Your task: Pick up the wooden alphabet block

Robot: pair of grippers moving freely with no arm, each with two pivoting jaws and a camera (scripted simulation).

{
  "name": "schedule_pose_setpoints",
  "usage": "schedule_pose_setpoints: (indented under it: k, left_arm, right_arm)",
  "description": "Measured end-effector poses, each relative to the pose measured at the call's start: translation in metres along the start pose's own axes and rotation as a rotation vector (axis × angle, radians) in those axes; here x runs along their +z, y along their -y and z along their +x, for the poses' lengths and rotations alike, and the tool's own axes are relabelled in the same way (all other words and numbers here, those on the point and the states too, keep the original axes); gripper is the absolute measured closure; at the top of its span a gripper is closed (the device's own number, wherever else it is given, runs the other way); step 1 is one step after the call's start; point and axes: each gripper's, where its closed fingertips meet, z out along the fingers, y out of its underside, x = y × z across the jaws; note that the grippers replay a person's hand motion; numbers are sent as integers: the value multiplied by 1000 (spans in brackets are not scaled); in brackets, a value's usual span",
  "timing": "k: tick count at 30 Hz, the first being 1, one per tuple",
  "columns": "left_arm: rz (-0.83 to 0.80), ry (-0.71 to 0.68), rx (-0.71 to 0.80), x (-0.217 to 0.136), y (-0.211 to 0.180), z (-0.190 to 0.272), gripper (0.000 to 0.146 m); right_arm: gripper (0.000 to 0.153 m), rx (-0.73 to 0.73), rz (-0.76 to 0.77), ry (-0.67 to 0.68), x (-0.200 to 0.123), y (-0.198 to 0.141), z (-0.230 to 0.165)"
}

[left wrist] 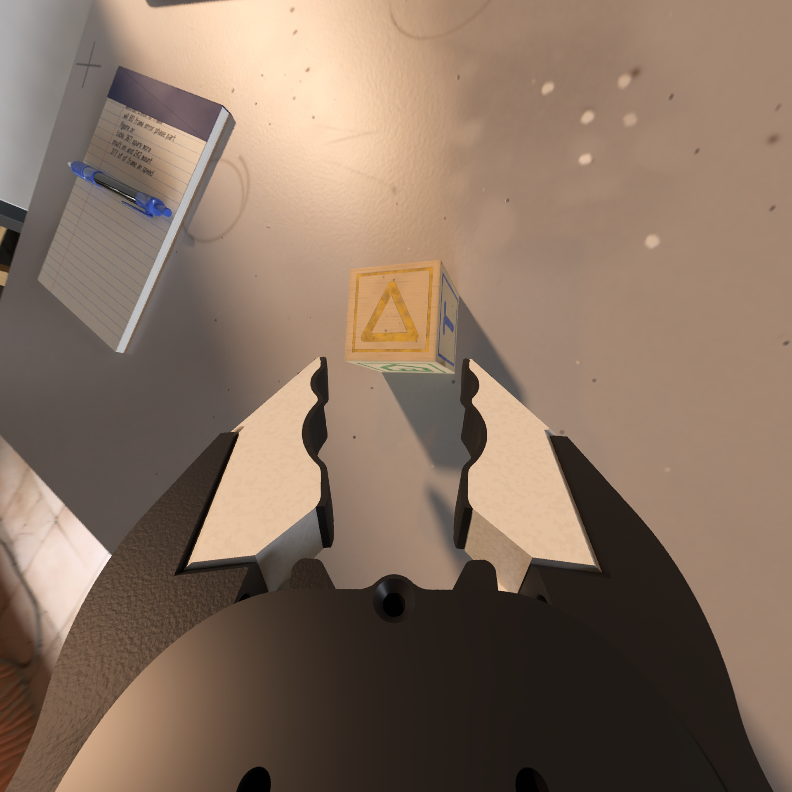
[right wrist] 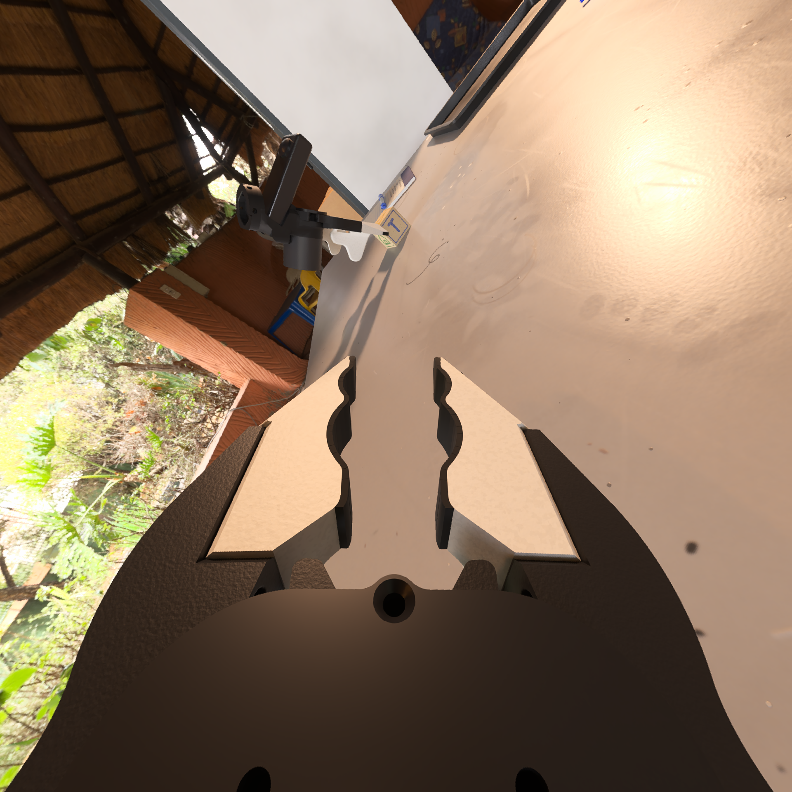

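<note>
Wooden alphabet block (left wrist: pixel 392 313), one only, is sitting at twelve o'clock of the gaping left gripper (left wrist: pixel 393 364); one notepad (left wrist: pixel 128 205) carrying one pen (left wrist: pixel 120 188) is lying at ten o'clock. The right gripper (right wrist: pixel 394 364) is hanging released, grasping nothing.

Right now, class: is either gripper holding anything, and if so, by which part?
Nothing is held. The left gripper is open, its fingertips just short of the block on the table. The right gripper is open, with only bare table between its fingers.

I see warm light pooling on the bench (left wrist: pixel 557 257), with a hot glare patch in the right wrist view. The block (left wrist: pixel 392 313) throws a hard shadow toward my left tongs (left wrist: pixel 394 362). Edges bow from the wide lens; focus is sharp.
</note>
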Motion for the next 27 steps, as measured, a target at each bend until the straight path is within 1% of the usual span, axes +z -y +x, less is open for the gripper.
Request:
schedule_pose_setpoints:
  k: [2, 5, 7, 11, 19, 24, 27]
  left_arm:
    - [30, -26, -56, -4, 5, 1, 83]
    - [100, -143, -159, -13, 17, 8, 82]
    - [131, -187, -185, -17, 22, 10, 82]
    - [152, -123, -148, -17, 23, 2, 83]
    - [107, -105, -92, -6, 19, 2, 82]
    - [35, -70, -74, 3, 15, 0, 83]
    - [-55, -76, -85, 11, 6, 1, 85]
  right_arm:
    - [117, -2, -1, 0, 0, 0, 0]
    - [117, -2, -5, 1, 0, -1, 0]
    - [117, -6, -9, 0, 1, -1, 0]
    - [117, -16, -11, -7, 1, -2, 1]
    - [117, -27, -14, -28, 0, -5, 3]
    - [117, -29, -8, -45, -4, -6, 5]
    - [116, -32, -3, -59, -8, -8, 6]
